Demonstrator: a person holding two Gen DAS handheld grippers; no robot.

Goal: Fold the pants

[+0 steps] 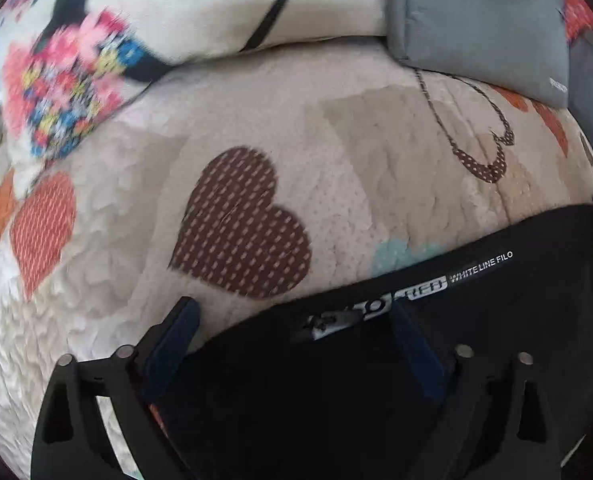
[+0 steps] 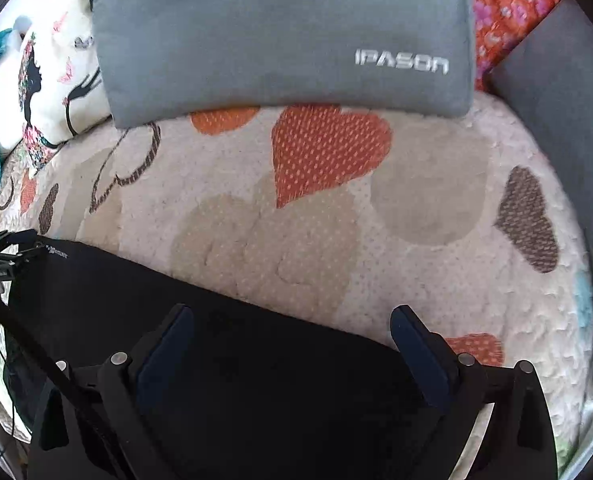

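Your left gripper (image 1: 292,320) and right gripper (image 2: 292,328) both hover with fingers spread wide over the black pants (image 1: 476,300), holding nothing. The pants lie flat on the heart-patterned blanket (image 1: 336,160), filling the 6 o'clock area of each view. A gray cushion (image 2: 280,36) sits at 12 o'clock in your right view, beside a floral pillow (image 1: 176,4).

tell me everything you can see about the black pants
The black pants are a dark, matte fabric lying flat on the heart-print blanket. A woven label reading WHITE LINE FILO shows near their upper edge. The open left gripper and right gripper hover at that edge, gripping nothing.
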